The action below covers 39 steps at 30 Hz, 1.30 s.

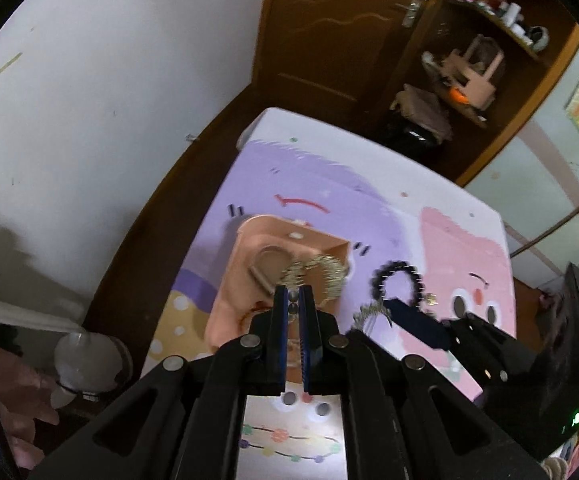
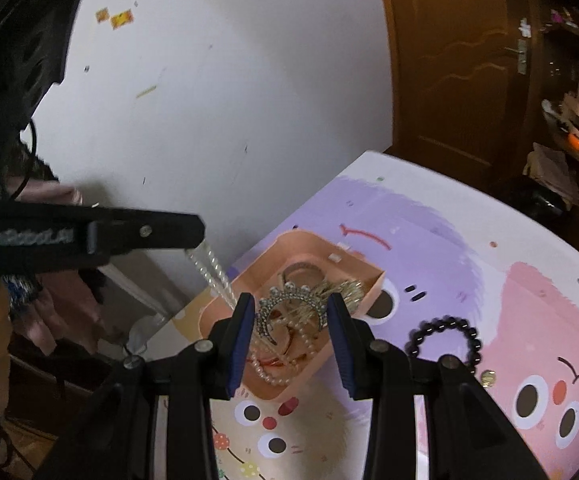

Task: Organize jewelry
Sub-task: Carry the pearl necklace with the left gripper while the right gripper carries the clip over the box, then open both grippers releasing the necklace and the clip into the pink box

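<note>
A peach jewelry tray (image 2: pixel 371 280) sits on a colourful cartoon table mat (image 2: pixel 429 240). It holds a rhinestone tiara (image 2: pixel 285 300), a pearl strand (image 2: pixel 269 376) and gold pieces. My left gripper (image 1: pixel 294 294) is shut on a gold spiral chain (image 1: pixel 325 270) and holds it above the tray (image 1: pixel 245 256). In the right wrist view that chain (image 2: pixel 213 276) hangs from the left gripper's fingers (image 2: pixel 149 232). My right gripper (image 2: pixel 291 312) is open over the tray, with the tiara between its fingers. A black bead bracelet (image 2: pixel 445 340) lies right of the tray, also in the left view (image 1: pixel 399 280).
A small gold charm (image 2: pixel 488 378) lies by the bracelet. The table (image 1: pixel 369 152) stands near a white wall (image 1: pixel 109 100). A brown door (image 1: pixel 329 40) and a cluttered shelf (image 1: pixel 469 72) are behind it. A clear bottle (image 1: pixel 85 360) stands on the floor at left.
</note>
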Each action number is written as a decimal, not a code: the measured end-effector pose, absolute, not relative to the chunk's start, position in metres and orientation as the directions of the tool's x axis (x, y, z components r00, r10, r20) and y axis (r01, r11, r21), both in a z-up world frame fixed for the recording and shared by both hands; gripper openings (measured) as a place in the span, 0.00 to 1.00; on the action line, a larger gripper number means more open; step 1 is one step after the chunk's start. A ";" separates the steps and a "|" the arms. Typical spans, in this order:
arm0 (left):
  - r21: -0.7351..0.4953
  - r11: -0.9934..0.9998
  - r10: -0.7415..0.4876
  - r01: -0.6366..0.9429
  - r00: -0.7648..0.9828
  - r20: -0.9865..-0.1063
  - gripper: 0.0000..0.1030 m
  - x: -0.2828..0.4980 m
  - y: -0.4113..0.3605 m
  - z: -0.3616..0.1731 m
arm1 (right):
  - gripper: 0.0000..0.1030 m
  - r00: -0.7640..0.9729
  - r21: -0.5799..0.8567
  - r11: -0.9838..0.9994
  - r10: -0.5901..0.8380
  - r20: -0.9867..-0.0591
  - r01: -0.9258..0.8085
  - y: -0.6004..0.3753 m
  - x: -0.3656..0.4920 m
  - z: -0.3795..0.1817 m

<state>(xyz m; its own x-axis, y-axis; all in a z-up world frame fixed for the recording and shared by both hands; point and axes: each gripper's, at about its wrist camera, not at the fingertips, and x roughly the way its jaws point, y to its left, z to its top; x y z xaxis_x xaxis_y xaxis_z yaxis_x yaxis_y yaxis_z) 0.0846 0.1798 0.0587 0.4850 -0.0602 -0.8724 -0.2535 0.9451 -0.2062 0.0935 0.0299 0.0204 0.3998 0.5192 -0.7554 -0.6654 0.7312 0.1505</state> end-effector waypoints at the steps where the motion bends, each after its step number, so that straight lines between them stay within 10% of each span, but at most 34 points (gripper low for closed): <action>1: -0.203 0.945 -0.056 -0.258 0.483 -0.874 0.03 0.085 0.182 0.055 | 0.36 0.391 0.146 0.727 0.515 -0.763 -0.671 0.034 0.091 0.015; 23: -0.156 0.942 -0.051 -0.296 0.333 -0.942 0.05 0.104 0.194 -0.067 | 0.37 0.286 0.094 0.688 0.417 -0.863 -0.720 0.069 0.087 -0.066; 31: -0.148 0.937 -0.019 -0.317 0.376 -0.926 0.55 0.102 0.197 -0.060 | 0.41 0.319 0.062 0.689 0.410 -0.854 -0.722 0.071 0.087 -0.066; 39: -0.137 0.935 0.007 -0.326 0.406 -0.914 0.63 0.095 0.193 -0.045 | 0.47 0.336 0.087 0.686 0.459 -0.823 -0.723 0.066 0.080 -0.050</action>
<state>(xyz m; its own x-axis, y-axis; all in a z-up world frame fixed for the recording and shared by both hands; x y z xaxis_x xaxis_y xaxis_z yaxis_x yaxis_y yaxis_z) 0.0951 0.1930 -0.0454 0.4061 0.0073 -0.9138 -0.3256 0.9355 -0.1372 0.0800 0.0663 -0.0502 0.3359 0.4589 -0.8226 -0.7226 0.6858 0.0875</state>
